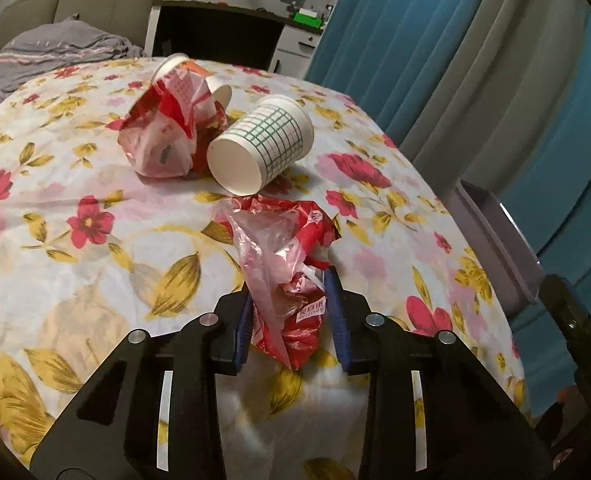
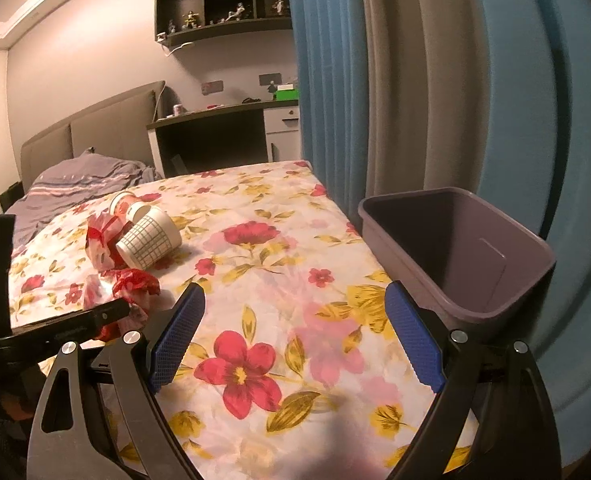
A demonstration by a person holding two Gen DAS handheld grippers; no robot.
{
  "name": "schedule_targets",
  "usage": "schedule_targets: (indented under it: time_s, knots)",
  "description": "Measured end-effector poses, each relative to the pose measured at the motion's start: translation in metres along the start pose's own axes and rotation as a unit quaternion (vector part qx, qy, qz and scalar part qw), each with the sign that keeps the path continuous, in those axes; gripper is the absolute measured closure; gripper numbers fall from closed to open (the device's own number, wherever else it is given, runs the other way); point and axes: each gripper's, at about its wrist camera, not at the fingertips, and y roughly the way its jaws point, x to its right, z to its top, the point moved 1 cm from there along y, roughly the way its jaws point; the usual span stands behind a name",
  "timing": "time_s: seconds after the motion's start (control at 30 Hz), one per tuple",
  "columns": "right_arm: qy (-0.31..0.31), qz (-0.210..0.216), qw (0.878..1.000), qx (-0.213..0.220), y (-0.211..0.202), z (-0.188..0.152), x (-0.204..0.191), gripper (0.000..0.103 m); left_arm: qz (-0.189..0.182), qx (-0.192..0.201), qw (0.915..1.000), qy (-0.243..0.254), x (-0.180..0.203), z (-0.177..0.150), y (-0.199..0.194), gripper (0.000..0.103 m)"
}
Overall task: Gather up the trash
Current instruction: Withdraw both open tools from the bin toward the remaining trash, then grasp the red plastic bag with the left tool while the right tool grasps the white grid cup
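A crumpled red and clear plastic wrapper (image 1: 279, 236) lies on the floral bedspread (image 1: 75, 208). My left gripper (image 1: 289, 284) is shut on its near end, with both blue pads pressed against the plastic. Beyond it a white paper cup with a green grid (image 1: 271, 140) lies on its side, next to a second red and clear bag (image 1: 167, 132) and two more cups (image 1: 221, 92). My right gripper (image 2: 295, 292) hangs open and empty above the bedspread (image 2: 255, 264), just left of the purple bin (image 2: 415, 194). In the right wrist view the wrapper (image 2: 135, 284) shows behind the left gripper's black frame.
The purple bin (image 1: 495, 240) stands at the bed's right edge against blue and grey curtains (image 2: 415, 80). A grey rumpled duvet (image 1: 47, 52) and headboard lie at the far end. A dark desk (image 2: 215, 136) stands behind the bed.
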Motion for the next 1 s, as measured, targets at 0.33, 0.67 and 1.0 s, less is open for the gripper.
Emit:
schedule_targets:
  time_s: [0.33, 0.67, 1.0]
  knots:
    - [-0.023, 0.029, 0.999, -0.011, 0.016, 0.008, -0.026, 0.015, 0.033, 0.087, 0.9955, -0.021, -0.030, 0.008, -0.065, 0.073]
    - [-0.078, 0.069, 0.994, -0.023, 0.045, 0.020, -0.085, 0.015, 0.064, 0.116, 0.9890, -0.064, -0.080, 0.018, -0.091, 0.073]
    - [-0.129, 0.121, 0.983, -0.040, 0.095, 0.034, -0.123, 0.007, 0.057, 0.123, 0.9885, -0.066, -0.092, 0.028, -0.093, 0.073]
